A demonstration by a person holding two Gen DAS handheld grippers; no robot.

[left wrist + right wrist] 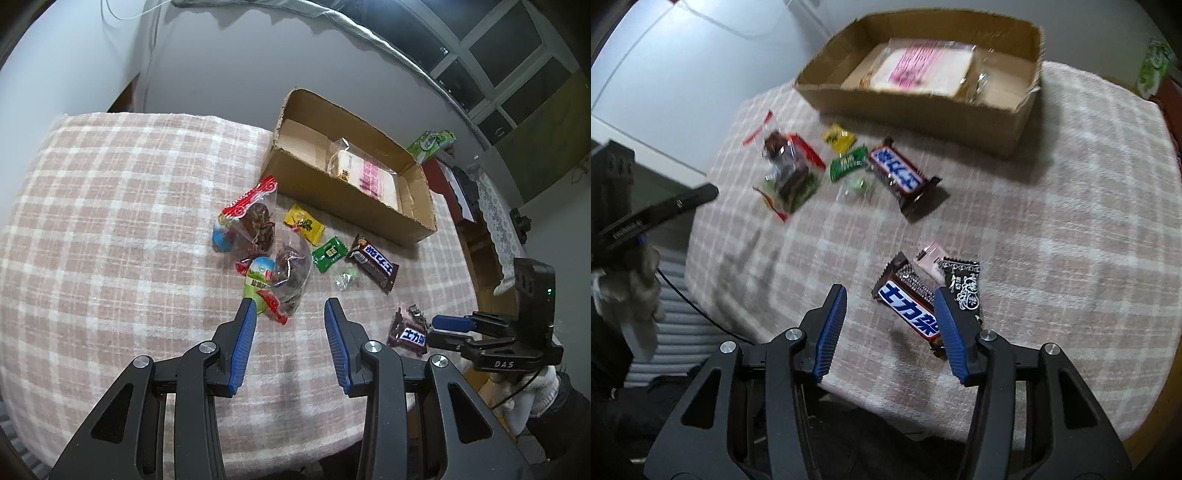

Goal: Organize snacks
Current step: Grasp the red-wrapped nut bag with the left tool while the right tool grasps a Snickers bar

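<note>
From your left wrist, your left gripper [290, 308] hangs spread and empty above the clear snack bags [280, 273] on the table [110, 221], while from your right wrist, your spread right gripper [890, 301] nearly straddles the light, slippery Snickers bar [908, 308]; pinch its firm middle.

Black hand-held gripper [290, 310], blue ribbed pads [243, 347], silver screws; white knit glove [532, 395].

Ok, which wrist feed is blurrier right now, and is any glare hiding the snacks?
Right wrist view is motion-smeared, worst on the cardboard box; the near chocolate bar still reads. Left wrist view is sharp, only fisheye-bent at its edges. No glare hides the snacks in either.
</note>
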